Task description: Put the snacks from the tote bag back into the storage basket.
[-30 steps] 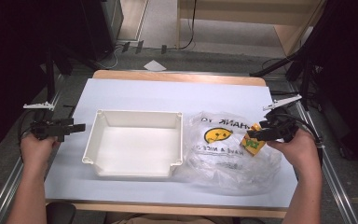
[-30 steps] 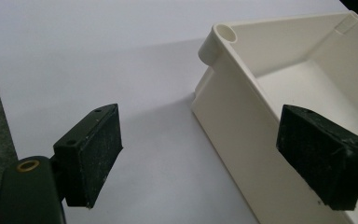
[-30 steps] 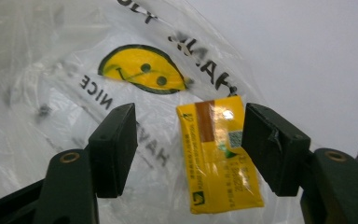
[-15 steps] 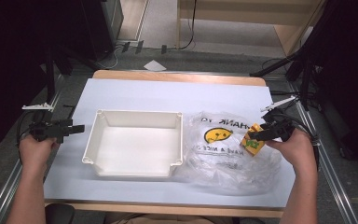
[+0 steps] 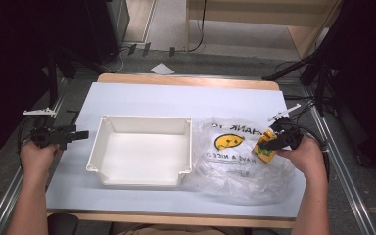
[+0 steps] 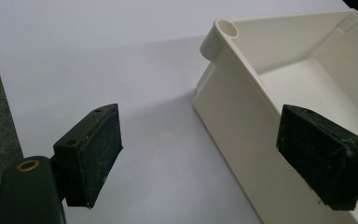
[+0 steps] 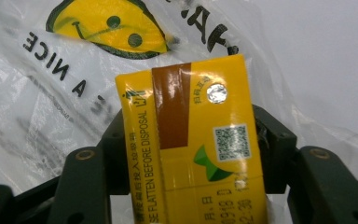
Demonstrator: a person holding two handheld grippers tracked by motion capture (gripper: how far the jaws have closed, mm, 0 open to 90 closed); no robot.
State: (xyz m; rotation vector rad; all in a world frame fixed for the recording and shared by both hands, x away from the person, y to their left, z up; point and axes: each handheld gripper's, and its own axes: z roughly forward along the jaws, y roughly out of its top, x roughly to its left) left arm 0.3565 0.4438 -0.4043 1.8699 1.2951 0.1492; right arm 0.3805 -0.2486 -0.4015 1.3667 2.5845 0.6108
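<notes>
The right gripper (image 5: 270, 143) has its jaws closed on a yellow drink carton (image 7: 198, 144), pinching it across its narrow sides above the clear plastic bag (image 5: 235, 161) with the smiley face print. The bag lies flat on the table (image 5: 176, 98), just right of the white tray (image 5: 142, 149). The left gripper (image 6: 214, 158) hangs wide open and holds nothing, beside the tray's left wall.

The carton seems meant for the tray, though that is a judgement. To do it well, lift the carton clear of the loose bag film first so it does not drag, keep the squeeze light because the carton can crush, carry it over the tray's right rim and lower it before opening. I cannot tell whether the film clings to the carton's underside.
</notes>
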